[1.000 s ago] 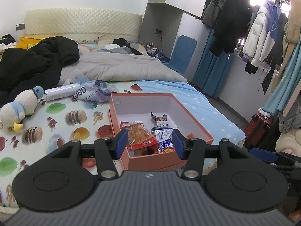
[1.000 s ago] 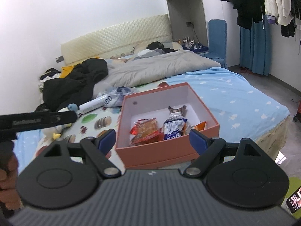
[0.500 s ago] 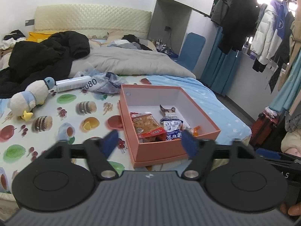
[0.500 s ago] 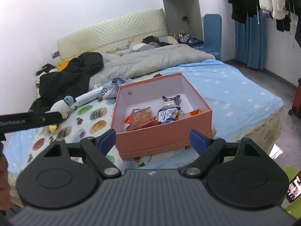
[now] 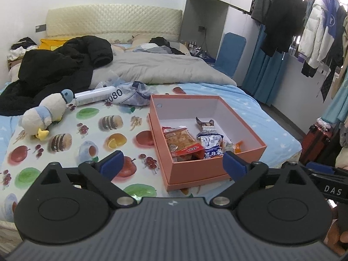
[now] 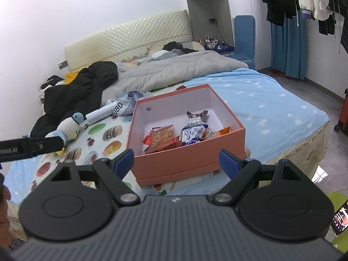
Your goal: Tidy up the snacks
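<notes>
A: Orange cardboard, that box (image 5: 217, 169). It sits on the bed (image 5: 65, 143) near the foot corner, on the fruit-and-burger printed sheet, and something flat pokes out from under its near edge, so to my eye it may not be sitting level.

B: So a nudge could tip it?

A: That is my worry. If either tool bumps the near wall on the way in, the box could slide on the soft sheet toward the mattress edge. The snacks lean on each other too, so pulling one out may drag its neighbour along.

B: What is inside?

A: A red-orange cracker packet (image 5: 181, 140) against the left wall, a blue-and-white pouch (image 5: 209, 141) standing beside it with its crimped top up, and a small orange wrapper (image 5: 238, 145) tucked at the right. The far half of the box is bare white floor.

B: And the tools?

A: The left hand-held gripper (image 5: 173, 165) hangs before the box with its jaws spread wide, holding nothing. The right hand-held gripper (image 6: 176, 159) is also spread wide and carries nothing, short of the near wall.

B: Anything close by?

A: A plush duck (image 5: 43, 117) and a white tube (image 5: 95, 95), both well apart from the box.
</notes>
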### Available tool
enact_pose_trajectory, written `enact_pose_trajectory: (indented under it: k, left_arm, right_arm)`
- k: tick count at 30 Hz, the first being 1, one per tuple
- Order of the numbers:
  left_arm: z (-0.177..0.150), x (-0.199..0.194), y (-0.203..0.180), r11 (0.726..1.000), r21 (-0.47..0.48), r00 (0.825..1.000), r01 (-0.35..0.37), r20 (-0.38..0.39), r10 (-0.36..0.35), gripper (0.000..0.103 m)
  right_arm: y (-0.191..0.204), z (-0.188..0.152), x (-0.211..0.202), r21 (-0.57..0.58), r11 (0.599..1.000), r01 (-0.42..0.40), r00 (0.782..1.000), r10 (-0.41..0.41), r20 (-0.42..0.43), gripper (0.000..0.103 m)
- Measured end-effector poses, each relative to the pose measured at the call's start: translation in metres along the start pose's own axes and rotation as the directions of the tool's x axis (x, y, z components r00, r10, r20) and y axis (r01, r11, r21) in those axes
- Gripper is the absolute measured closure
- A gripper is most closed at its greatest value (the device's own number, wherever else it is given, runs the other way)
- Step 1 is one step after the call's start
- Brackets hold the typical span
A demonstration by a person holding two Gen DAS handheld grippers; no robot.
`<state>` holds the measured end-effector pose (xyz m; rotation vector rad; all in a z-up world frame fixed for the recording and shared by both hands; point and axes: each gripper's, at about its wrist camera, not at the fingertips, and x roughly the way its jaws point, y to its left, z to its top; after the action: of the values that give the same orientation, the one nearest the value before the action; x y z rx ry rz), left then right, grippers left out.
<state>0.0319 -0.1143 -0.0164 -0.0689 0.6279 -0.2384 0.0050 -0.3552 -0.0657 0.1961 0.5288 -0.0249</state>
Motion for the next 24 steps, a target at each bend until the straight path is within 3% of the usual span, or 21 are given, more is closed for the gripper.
enact_pose_trajectory:
  k: [12,24]
  left_arm:
    - [-0.001,0.001,0.001,1.000,-0.004,0.999,-0.029,-0.014,0.029,0.002]
    - [0.002,0.008,-0.004,1.000,0.010,1.000,-0.008,-0.025,0.009,0.002]
  right_arm:
    - [0.004,0.005,0.002,-0.019,1.000,-0.013,1.000,0.014,0.027,0.017]
    - [0.007,0.011,0.005,-0.023,1.000,-0.011,0.999,0.012,0.052,0.017]
